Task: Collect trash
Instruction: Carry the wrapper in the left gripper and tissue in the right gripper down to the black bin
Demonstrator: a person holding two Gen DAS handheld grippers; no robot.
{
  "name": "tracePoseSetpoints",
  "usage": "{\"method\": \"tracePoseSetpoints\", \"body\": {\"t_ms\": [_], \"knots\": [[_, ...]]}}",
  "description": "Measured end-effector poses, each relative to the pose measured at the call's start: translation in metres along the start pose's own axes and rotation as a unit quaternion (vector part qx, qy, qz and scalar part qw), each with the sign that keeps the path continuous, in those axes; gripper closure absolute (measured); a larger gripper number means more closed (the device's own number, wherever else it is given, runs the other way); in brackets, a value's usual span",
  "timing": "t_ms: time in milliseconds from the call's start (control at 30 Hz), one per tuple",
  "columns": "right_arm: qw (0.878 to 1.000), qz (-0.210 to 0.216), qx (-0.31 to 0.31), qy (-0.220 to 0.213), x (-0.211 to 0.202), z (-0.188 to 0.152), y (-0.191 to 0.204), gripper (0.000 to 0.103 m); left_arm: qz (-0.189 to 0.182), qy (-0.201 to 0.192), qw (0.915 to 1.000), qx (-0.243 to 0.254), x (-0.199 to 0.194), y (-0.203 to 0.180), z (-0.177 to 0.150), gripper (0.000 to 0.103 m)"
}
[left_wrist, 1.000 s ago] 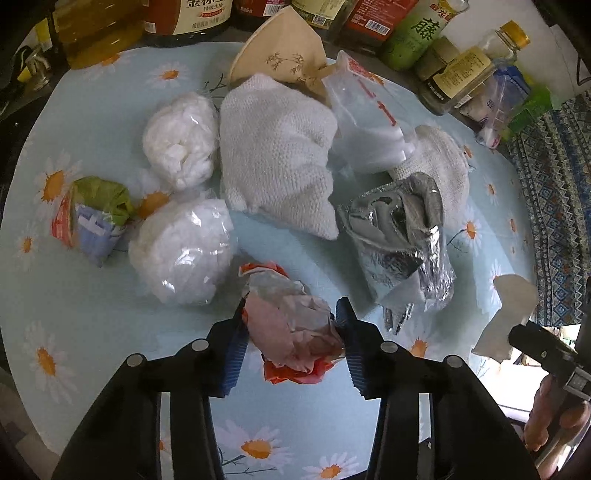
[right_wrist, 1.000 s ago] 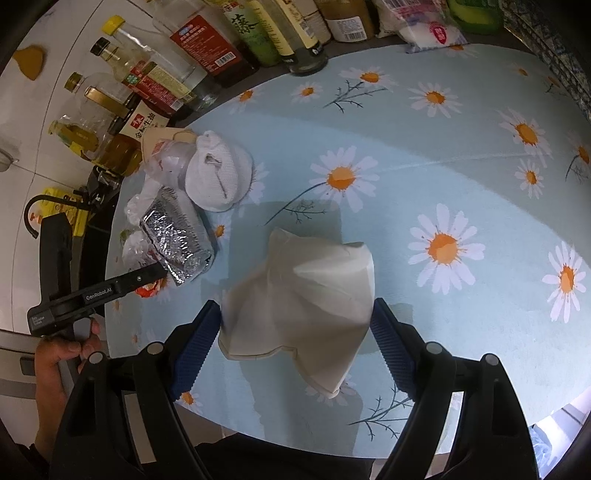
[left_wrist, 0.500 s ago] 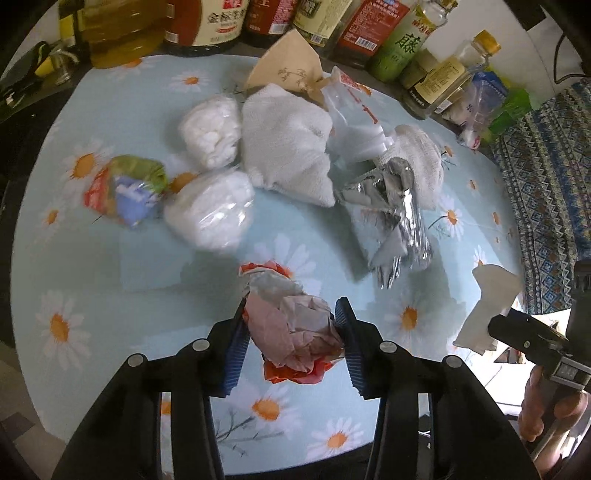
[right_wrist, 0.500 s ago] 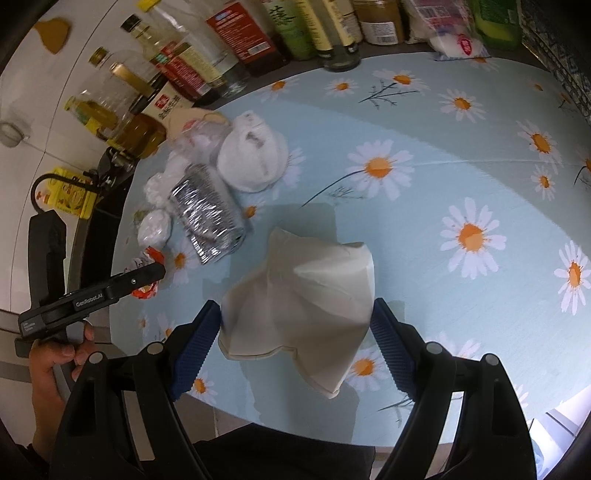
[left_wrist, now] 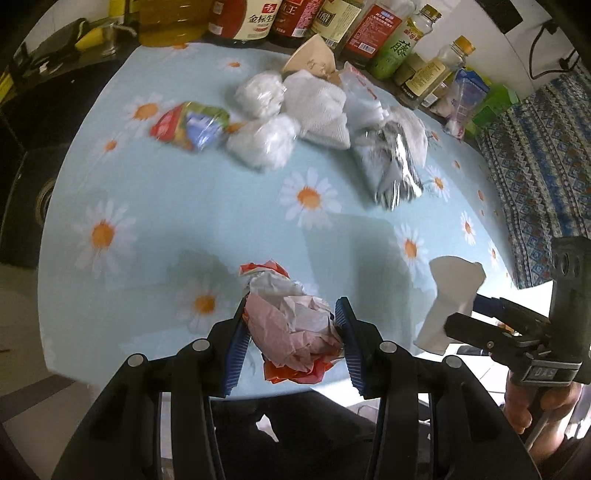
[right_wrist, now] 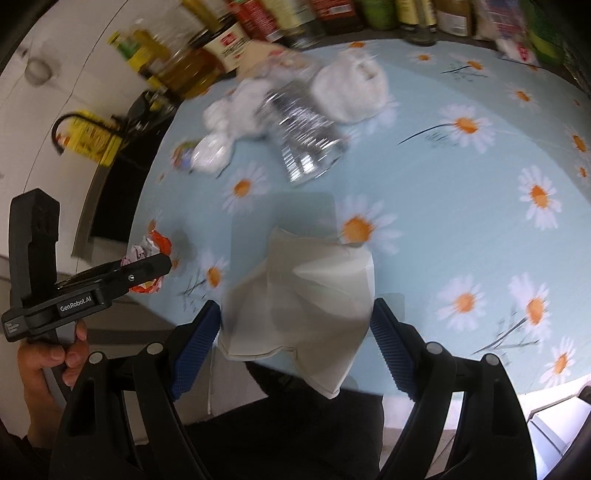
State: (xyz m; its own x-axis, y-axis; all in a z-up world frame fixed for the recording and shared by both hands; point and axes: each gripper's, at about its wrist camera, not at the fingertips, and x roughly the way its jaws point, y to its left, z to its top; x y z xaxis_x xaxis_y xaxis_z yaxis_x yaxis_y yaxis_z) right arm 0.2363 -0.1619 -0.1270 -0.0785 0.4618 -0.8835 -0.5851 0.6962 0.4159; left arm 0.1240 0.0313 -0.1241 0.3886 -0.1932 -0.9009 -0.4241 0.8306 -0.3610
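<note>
A home kitchen is being shown. The tabletop (left_wrist: 177,206) is being covered by a daisy-print cloth, and sauce bottles (left_wrist: 391,48) and a cooking-oil jug (left_wrist: 166,22) are being stored along its far edge. A dark hob (left_wrist: 33,184) is being seen beside it.

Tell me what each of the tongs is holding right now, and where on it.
Left tongs: crumpled red-and-white wrapper, pinched across its middle. Right tongs: flattened paper cup, clamped across its width.
</note>
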Motion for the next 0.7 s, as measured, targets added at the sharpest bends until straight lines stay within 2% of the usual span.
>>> {"method": "tracePoseSetpoints", "body": {"t_ms": [433,700], "knots": [[0.998,0.015,-0.051,0.030,0.031,-0.048,0.066,0.021,-0.009,0.026,0.9996,-0.009,-0.008,0.039,-0.073,0.059],[0.995,0.024,-0.079,0.061,0.065,-0.078,0.099,0.021,-0.020,0.069,0.9969,-0.032,0.014,0.077,-0.122,0.059]]}}
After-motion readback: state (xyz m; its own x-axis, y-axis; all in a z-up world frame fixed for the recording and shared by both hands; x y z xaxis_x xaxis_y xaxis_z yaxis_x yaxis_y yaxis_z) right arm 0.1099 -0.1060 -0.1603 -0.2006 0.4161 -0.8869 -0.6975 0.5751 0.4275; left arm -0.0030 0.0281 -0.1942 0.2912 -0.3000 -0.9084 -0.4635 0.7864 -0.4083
